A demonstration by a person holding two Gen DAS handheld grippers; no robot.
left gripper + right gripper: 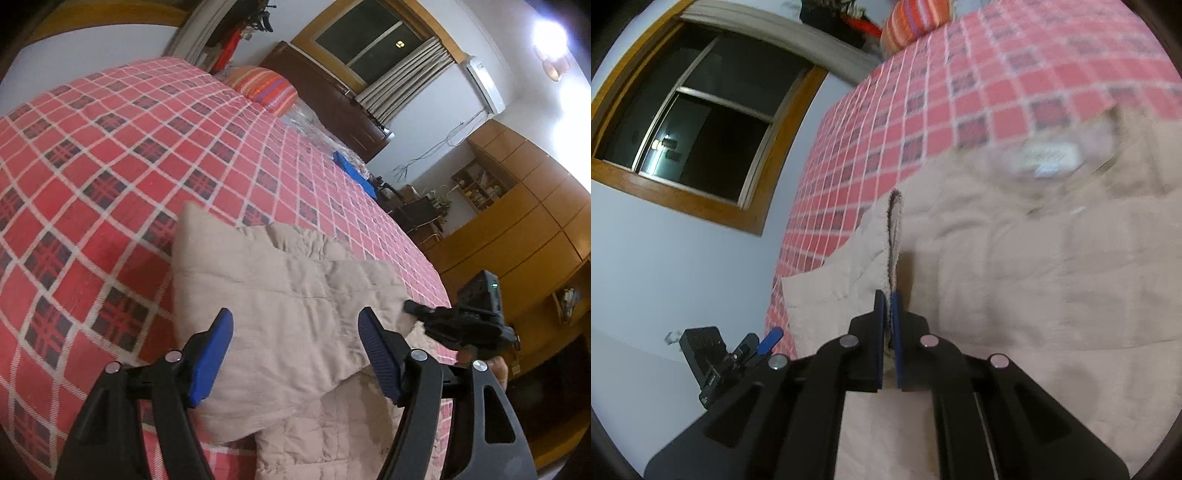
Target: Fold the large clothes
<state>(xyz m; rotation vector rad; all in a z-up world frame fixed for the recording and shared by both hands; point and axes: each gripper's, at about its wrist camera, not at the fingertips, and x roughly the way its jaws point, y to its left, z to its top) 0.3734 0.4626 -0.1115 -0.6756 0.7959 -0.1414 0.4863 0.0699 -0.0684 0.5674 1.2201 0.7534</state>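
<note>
Left wrist view: left gripper [295, 354] sits bottom centre, blue pads [210, 363] spread wide, nothing between them. It hovers over a beige quilted garment [295, 314] lying on the red plaid bedspread [110, 155], lower centre of frame. One flap is folded across the body; a corner sticks out at centre left. The right gripper [415, 307] shows at lower right, at the garment's right edge. A striped pillow [266, 88] lies at upper centre, a blue item [354, 171] at the far bed edge, a window [369, 40] and air conditioner [484, 86] at top right.

Right wrist view: right gripper [888, 295] at bottom centre, pads pinched shut on a doubled edge of the garment, which stands up as a thin ridge running toward frame centre. The rest of the garment fills the right half, blurred. The left gripper [768, 339] is visible lower left, off the bed edge. A neck label [1049, 158] sits at upper right; its print is too blurred to read. No other legible writing in either view.

Handling judgement: soft, padded, light, no stiffness, so it will sag and slide when lifted. Quilting adds bulk, so folds will likely spring back. Best grip points are probably stitched hems or corners, both layers pinched together, the free left gripper taking the matching edge.
</note>
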